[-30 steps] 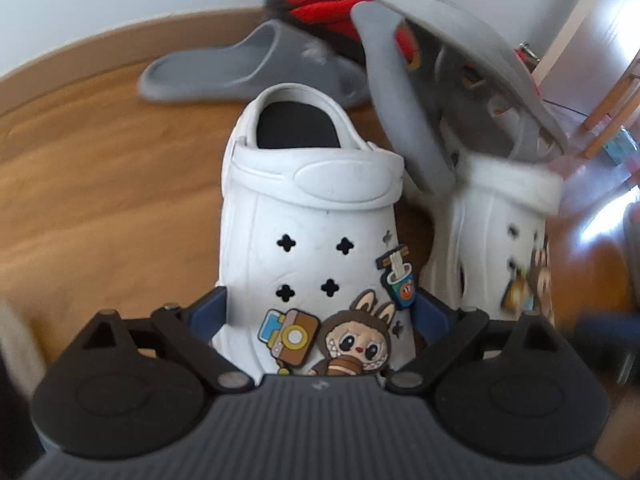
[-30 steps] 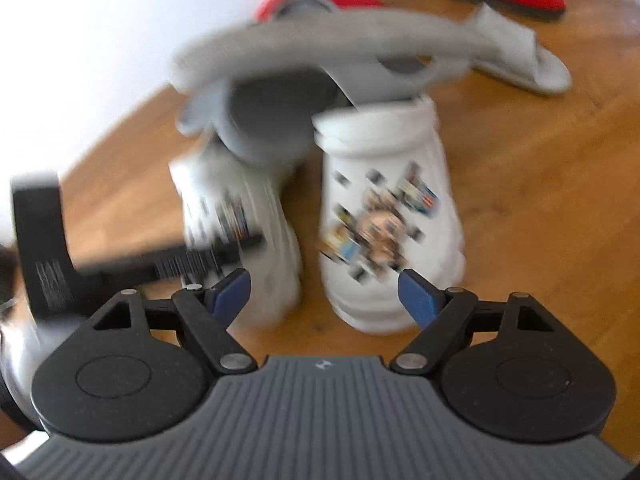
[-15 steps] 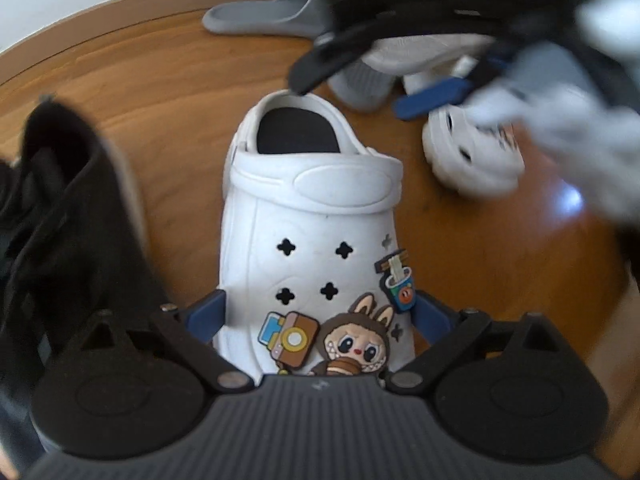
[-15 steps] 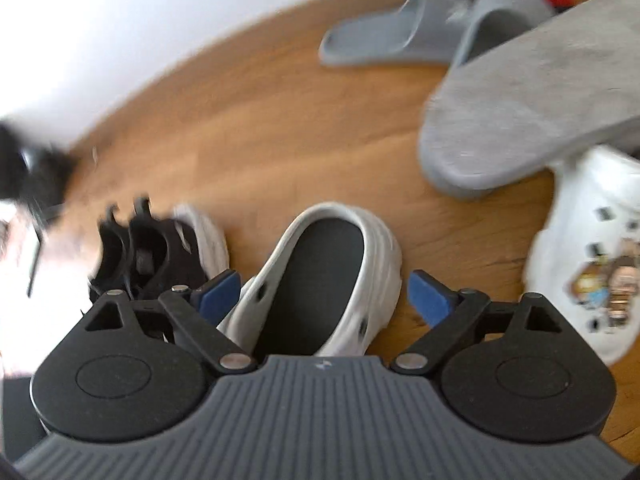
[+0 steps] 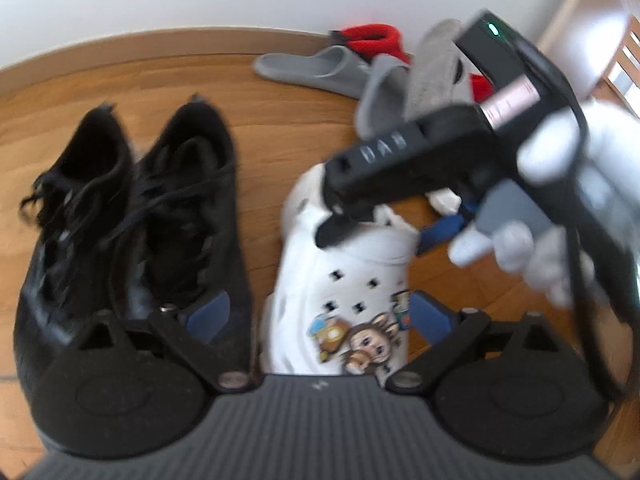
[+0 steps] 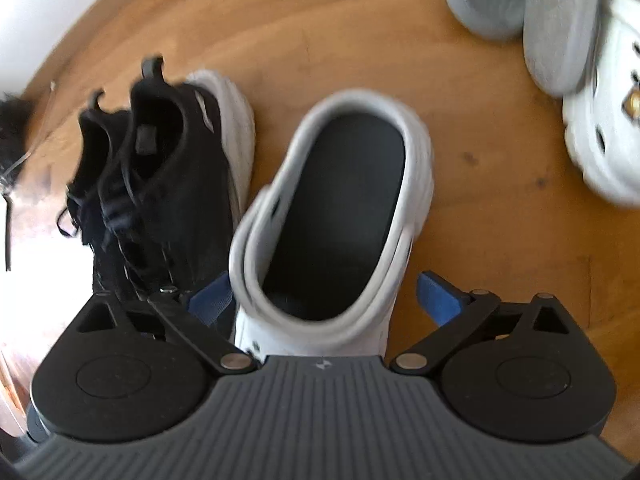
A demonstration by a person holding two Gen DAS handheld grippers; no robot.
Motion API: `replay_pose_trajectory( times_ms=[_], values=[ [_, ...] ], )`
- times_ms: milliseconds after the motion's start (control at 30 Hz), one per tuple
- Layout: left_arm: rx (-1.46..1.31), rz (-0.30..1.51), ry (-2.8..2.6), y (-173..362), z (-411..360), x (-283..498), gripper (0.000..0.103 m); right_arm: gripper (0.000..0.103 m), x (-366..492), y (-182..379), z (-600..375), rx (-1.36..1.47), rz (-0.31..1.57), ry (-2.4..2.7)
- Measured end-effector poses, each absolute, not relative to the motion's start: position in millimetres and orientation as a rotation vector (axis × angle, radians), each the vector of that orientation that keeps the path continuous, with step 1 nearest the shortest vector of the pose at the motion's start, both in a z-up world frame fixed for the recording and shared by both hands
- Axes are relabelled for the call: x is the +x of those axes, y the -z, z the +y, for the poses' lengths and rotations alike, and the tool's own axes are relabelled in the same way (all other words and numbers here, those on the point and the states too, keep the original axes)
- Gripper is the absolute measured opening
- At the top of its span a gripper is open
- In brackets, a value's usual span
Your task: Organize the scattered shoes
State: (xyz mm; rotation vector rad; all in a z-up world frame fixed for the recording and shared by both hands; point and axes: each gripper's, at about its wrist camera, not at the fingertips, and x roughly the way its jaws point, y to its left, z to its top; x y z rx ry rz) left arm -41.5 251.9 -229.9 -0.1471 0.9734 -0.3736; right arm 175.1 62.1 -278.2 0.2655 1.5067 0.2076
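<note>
The left gripper [image 5: 316, 316] bracketed the toe of the white clog [image 5: 340, 280]. Its jaws stood wide, and the blue pads [image 5: 208, 314] sat clear of the clog's sides, so it did not appear to be pinching the shoe. The right gripper [image 6: 326, 298] straddled the heel of the same clog [image 6: 336, 216], also spread, with its right pad set apart from the shoe; contact at its left pad could not be confirmed. This end-to-end arrangement was judged to steady and square the clog while it was positioned.

The clog lay on the wood floor [image 6: 500, 220] just to the right of the black sneakers [image 5: 132, 208], heel toward the wall, matching their direction. That placement suggested a row being built outward from the sneakers.

To the right of the clog, well apart, lay the second white clog [image 6: 604, 120], partly under a grey slide [image 6: 556, 20]. Beyond the clog, near the wall, lay another grey slide [image 5: 316, 66] and red slippers [image 5: 372, 36], judged not yet sorted.
</note>
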Motion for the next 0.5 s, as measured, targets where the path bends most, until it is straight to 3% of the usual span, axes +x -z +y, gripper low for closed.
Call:
replay_pose_trajectory(
  times_ms=[200, 333, 500],
  values=[
    [-0.133, 0.983, 0.355, 224.6, 249.6, -27.8, 0.097, 0.086, 175.1, 271.1, 93.4, 0.064, 1.332, -0.305],
    [-0.136, 0.954, 0.381, 221.7, 237.8, -7.4, 0.097, 0.087, 200.0, 264.8, 88.5, 0.111, 1.417, -0.357],
    [-0.118, 0.861, 0.461, 193.6, 223.5, 4.2, 0.097, 0.088, 201.6, 218.2, 55.8, 0.038, 1.432, -0.485]
  ],
)
